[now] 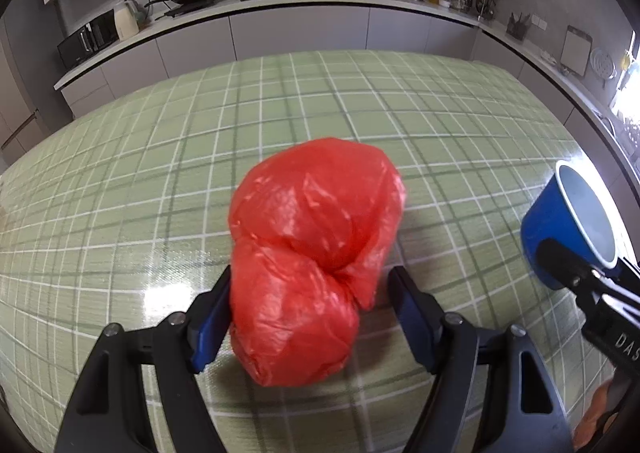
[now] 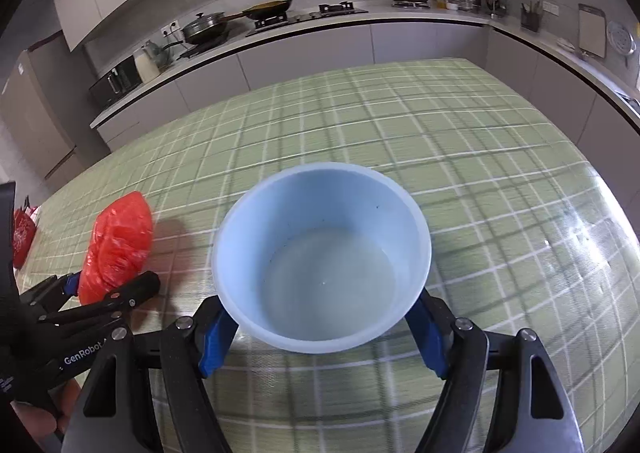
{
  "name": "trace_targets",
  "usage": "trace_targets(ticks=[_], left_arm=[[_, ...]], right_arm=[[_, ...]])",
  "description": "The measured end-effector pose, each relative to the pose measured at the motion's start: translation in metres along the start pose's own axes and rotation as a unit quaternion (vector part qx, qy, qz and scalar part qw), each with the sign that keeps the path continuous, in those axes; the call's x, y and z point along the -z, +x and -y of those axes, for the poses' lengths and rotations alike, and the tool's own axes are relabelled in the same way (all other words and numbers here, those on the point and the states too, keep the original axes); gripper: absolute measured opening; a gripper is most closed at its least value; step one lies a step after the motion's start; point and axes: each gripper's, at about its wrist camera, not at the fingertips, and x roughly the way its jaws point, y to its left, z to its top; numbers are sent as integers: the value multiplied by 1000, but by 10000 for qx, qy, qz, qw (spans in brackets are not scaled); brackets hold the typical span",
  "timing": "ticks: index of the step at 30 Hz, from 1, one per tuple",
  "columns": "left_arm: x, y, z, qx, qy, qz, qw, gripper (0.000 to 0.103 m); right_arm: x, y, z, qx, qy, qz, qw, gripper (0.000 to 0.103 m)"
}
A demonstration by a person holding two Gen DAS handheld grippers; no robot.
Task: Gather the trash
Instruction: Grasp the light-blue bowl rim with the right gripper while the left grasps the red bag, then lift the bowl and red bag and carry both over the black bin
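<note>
A red plastic bag (image 1: 308, 257), knotted or twisted into a lumpy bundle, lies on the table (image 1: 120, 181) with its green checked cloth, and the left gripper (image 1: 310, 305) sits low over the near half of it. Its blue-padded fingers (image 1: 210, 319) stand apart on either side of the bundle; the left pad looks to be just touching the plastic, while a clear gap shows at the right pad, so I judge the bag straddled but not yet squeezed. That placement makes sense for soft trash: the fingers take it at the narrow waist near the twist, where the film will bunch and hold.

Off to the right, the right gripper (image 2: 322, 327) has a round tub (image 2: 322, 257), blue outside and pale inside, between its fingers (image 2: 218, 337). Both pads lie against the tub's walls just below the rim, clamped on it as far as I can see, and the mouth tips toward the camera, which suggests it is held up off the cloth. The tub looks empty apart from a few dark specks. Held open and near the bag, it is likely the receptacle for the rubbish, though that is my guess.

A second red bag (image 2: 22, 235) lies at the far left table edge, well apart
</note>
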Motion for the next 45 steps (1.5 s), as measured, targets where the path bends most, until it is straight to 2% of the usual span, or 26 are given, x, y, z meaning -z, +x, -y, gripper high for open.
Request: trace_targets(ticks=[5, 11, 12, 13, 14, 20, 31, 39, 45], left_arm=[[4, -2, 4, -44, -92, 21, 9999, 76], [-12, 5, -2, 38, -224, 137, 9996, 75], [-14, 6, -3, 83, -249, 162, 9995, 73], [-15, 6, -6, 127, -274, 198, 9993, 62], [-16, 6, -8, 126, -290, 223, 9993, 56], [-14, 3, -26, 193, -395, 361, 9984, 44], [7, -30, -32, 272, -485, 457, 9974, 43], [23, -60, -12, 447, -455, 477, 9968, 43], [44, -82, 18, 367, -657, 500, 9959, 43]], right_arm=[[-2, 2, 6, 30, 22, -42, 10000, 77], [-6, 6, 9, 10, 37, -58, 10000, 78], [-7, 6, 7, -10, 53, -54, 10000, 78], [-7, 6, 8, -21, 76, -41, 10000, 78], [-7, 5, 8, -21, 87, -34, 10000, 78], [-6, 4, 10, -38, 114, 27, 9999, 77], [-1, -25, 5, -193, 20, 205, 9996, 77], [24, -59, 12, -238, -40, 147, 9996, 77], [45, -87, 31, -366, -324, 72, 9988, 77]])
